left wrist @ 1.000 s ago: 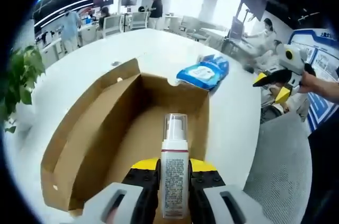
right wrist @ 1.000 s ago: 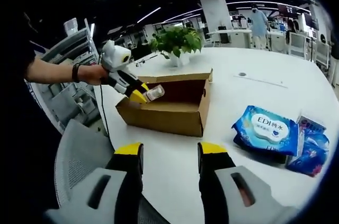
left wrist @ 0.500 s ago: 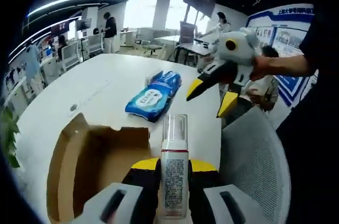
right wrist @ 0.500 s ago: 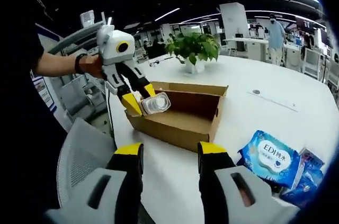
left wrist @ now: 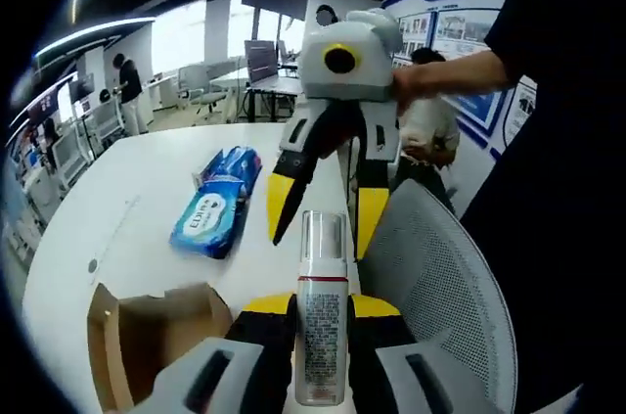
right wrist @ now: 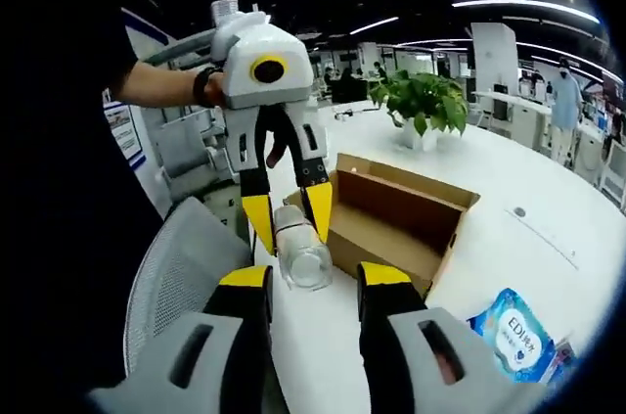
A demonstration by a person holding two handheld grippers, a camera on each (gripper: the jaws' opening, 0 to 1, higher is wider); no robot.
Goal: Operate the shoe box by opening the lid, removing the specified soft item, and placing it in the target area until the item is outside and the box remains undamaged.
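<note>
Table: the broad white round-edged table fills the right half of the right gripper view and the left half of the left gripper view; it is the working surface and, I would judge, where the target area lies.
Box: the open brown cardboard shoe box sits centre-right in the right gripper view, lid flap standing up at the back, so the opening step looks done; in the left gripper view it shows at the lower left.
Chair: a grey mesh office chair sits at the lower right of the left gripper view, just off the table edge.
Wipes: a blue soft pack of wet wipes lies on the table, left of centre, well apart from the box.
Left gripper: the left gripper is clenched on a white pump bottle with a clear cap, upright between its yellow-tipped jaws; the right gripper view shows it just left of the box, outside it.
Right gripper: the right gripper is released, jaws apart and holding nothing; it fills the upper centre of the left gripper view.
Change: a second ago the bottle hung over the box interior; now the box has slid to the frame's lower corner, and the two grippers face each other much closer.
</note>
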